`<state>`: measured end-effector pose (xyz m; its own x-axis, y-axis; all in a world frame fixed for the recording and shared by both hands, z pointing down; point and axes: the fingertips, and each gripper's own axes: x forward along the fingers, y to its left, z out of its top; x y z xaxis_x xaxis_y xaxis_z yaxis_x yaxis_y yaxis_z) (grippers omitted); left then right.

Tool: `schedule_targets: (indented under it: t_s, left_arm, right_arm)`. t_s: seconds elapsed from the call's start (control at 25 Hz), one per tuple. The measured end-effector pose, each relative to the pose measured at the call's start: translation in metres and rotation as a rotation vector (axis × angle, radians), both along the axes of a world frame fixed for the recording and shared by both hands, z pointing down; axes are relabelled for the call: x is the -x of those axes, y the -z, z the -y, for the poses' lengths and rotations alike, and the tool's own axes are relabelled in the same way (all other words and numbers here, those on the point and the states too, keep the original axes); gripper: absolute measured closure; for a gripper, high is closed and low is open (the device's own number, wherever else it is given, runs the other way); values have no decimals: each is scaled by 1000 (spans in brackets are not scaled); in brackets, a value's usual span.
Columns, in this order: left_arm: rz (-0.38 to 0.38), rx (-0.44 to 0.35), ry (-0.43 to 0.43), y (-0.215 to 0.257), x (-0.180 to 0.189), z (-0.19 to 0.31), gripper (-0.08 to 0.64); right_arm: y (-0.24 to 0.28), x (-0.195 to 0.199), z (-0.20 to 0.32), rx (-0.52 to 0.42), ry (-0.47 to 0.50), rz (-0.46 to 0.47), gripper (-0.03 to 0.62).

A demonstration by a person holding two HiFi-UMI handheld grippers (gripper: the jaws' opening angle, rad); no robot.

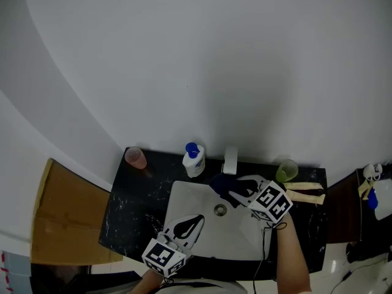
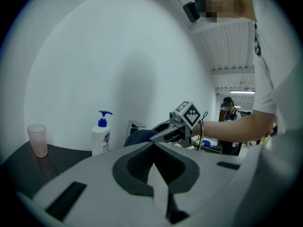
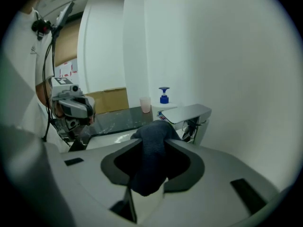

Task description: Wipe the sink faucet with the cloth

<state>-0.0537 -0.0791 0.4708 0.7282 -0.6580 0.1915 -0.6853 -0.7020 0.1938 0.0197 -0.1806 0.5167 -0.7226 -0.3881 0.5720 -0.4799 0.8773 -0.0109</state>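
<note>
right gripper (image 3: 152, 144) pinches a dark ribbed cloth (image 3: 149, 171), seemingly touching the flat chrome faucet (image 3: 187, 113); left gripper (image 2: 154, 148) closed, empty.

- Faucet (image 1: 230, 160): 1 squat silver tap with a broad, flat spout. It stands upright at the back rim of the white sink (image 1: 184, 202), spout reaching over the basin.
- Cloth (image 1: 223, 183): 1 dark blue, bunched cloth, pinched in the right gripper (image 1: 236, 192). Its bulging front sits just beside the spout.
</note>
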Motion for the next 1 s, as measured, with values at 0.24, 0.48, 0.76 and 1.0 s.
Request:
schedule_targets:
  t_s: [0.24,0.48,0.76,1.0]
  left_arm:
    - [-3,-9,-10,4,-5,2,558]
    - [-7,-11,-6,4,-3,2,558]
    - [-6,-12,-16,4,-7,2,558]
    - [-3,-6,-14,6,-8,0,558]
  right_arm:
    - [-3,-17,54,-37,-218,21,465]
    - [10,-20,10,2,-98,80,465]
    - [-4,8,16,19,-47,36,465]
    - [-5,-24,60,31,-291,133,465]
